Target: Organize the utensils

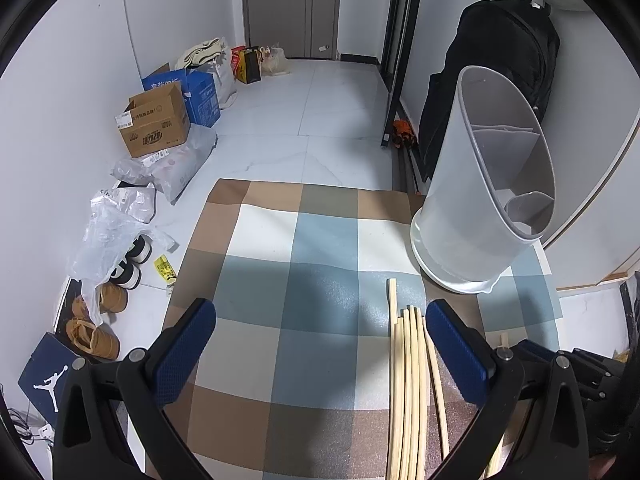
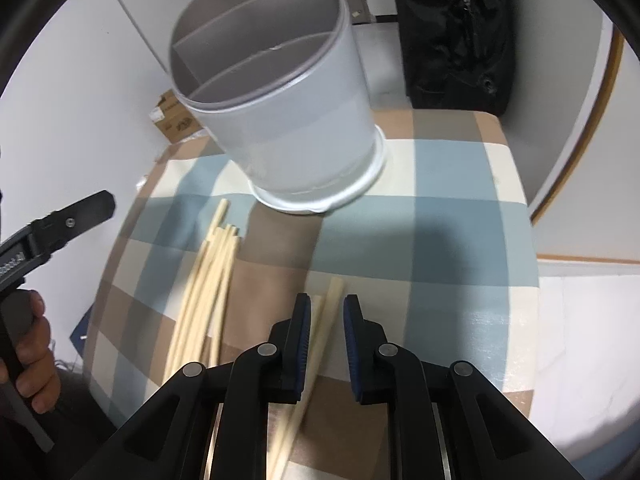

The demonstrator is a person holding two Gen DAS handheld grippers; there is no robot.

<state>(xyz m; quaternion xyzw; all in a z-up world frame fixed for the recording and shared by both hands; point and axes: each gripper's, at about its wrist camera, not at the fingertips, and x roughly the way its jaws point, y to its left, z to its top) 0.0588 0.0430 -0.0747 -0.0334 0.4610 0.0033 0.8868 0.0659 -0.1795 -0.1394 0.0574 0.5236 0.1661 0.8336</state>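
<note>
Left hand-held gripper [image 1: 320, 344] jaws wide apart, nothing btwn them, hovering over checked cloth on table [image 1: 280, 360]. Main chopstick bundle [image 1: 408, 380] lies flat on cloth just inside its right finger, tips pointing toward holder. Right hand-held gripper [image 2: 325, 340] jaws only slightly apart; a separate pair of chopsticks [image 2: 320, 332] sits in/just under the gap, but pads don't look pressed on them, so not gripped as far as I can tell. Utensil holder [image 2: 276, 120], grey w/ dividers, compartments empty, stands upright at far side of cloth, near both piles but not touching. A hand [image 2: 28, 360] holds the left tool's handle at the left edge of the right wrist view.

Step in hand, my read: right side picking the loose pair. To do well: centre both sticks btwn pads, close square across them, not at the very tips, so they don't scissor or roll. Lift level, then tip upright over one compartment, clearing the rim before letting go. Risk: only one stick caught; sticks skid on smooth cloth. Task barely started, holder still empty.
</note>
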